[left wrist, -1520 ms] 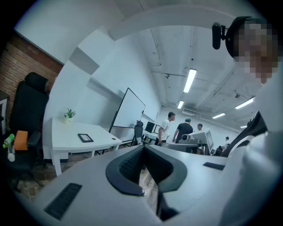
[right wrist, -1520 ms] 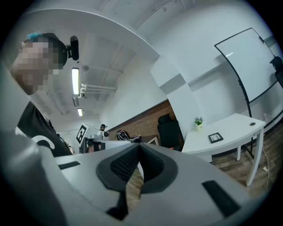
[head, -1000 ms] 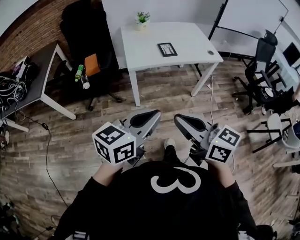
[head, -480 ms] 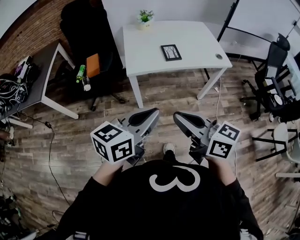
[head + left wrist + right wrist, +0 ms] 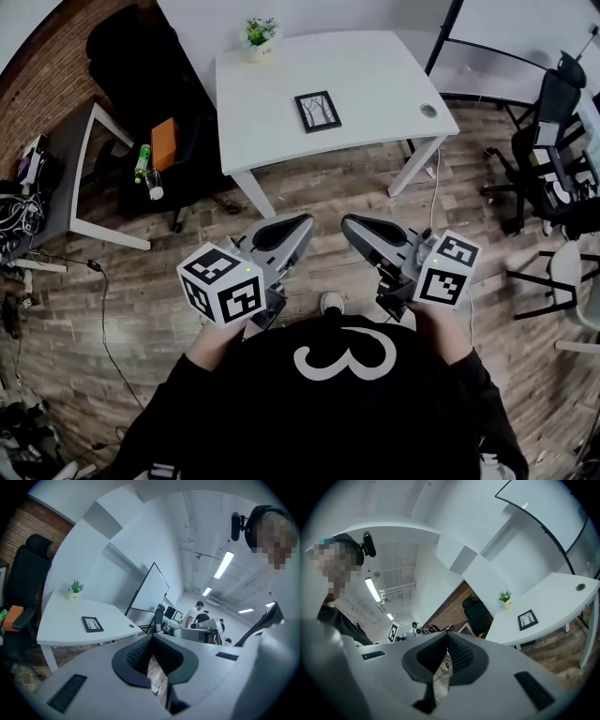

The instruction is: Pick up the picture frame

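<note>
You stand on the wood floor (image 5: 169, 272), back from the white table (image 5: 375, 94), with both forearms drawn in close to your body and a hand behind each marker cube. Your left gripper (image 5: 298, 225) and right gripper (image 5: 354, 225) are held side by side over the floor, noses angled toward each other and toward the table, and each has its jaws closed together on nothing. The frame (image 5: 317, 111) lies flat near the table's middle, well apart from both grippers, with a small plant (image 5: 259, 36) at the far left corner.
</note>
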`<state>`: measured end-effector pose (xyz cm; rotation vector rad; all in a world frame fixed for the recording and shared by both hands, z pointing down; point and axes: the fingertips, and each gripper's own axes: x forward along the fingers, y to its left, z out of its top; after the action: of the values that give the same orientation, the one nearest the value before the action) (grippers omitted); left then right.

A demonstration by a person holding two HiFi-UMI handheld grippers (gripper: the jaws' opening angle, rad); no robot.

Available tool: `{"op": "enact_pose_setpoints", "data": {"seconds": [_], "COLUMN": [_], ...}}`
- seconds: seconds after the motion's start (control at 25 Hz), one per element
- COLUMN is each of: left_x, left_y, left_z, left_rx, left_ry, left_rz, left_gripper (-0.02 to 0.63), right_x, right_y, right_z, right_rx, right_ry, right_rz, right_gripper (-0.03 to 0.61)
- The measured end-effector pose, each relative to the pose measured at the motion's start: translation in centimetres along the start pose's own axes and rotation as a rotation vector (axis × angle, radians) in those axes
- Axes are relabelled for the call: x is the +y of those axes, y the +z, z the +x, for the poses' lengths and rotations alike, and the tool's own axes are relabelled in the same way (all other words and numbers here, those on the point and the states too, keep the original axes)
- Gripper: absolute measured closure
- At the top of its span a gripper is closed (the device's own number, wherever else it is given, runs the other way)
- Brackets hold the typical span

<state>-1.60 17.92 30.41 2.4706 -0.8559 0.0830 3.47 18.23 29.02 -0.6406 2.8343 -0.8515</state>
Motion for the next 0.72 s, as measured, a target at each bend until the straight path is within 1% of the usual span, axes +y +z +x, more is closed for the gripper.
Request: {"op": "enact_pose_setpoints", "data": {"seconds": [0.2,0.32,0.48,0.72], "left_x": [0.5,0.6,0.3,0.2], "left_y": [2.3,3.1,3.3,3.3], "left_z": [4.8,6.8,7.8,8.3], "left_rx": [0.010,0.011,0.011,0.005], "left_ry": [0.003,0.002,-0.002,0.002], "left_rz": [0.010,0.020,0.051,0.057], "left_gripper": [0.598,0.598,0.598,0.598], "right_x": [-4.1,-5.5,-6.0,-6.9], "right_y": [3.1,4.2,4.6,4.6], "right_z": [-1.4,-2.0,-2.2,-2.4], "right_rx": [-0.005,0.002,0.011,0.023], "right_ry": [-0.014,-0.019,-0.032,-0.045], "right_rz": [-0.002,-0.032,-0.094,-0.109], "right_gripper": [0.554,0.554,0.554,0.554]}}
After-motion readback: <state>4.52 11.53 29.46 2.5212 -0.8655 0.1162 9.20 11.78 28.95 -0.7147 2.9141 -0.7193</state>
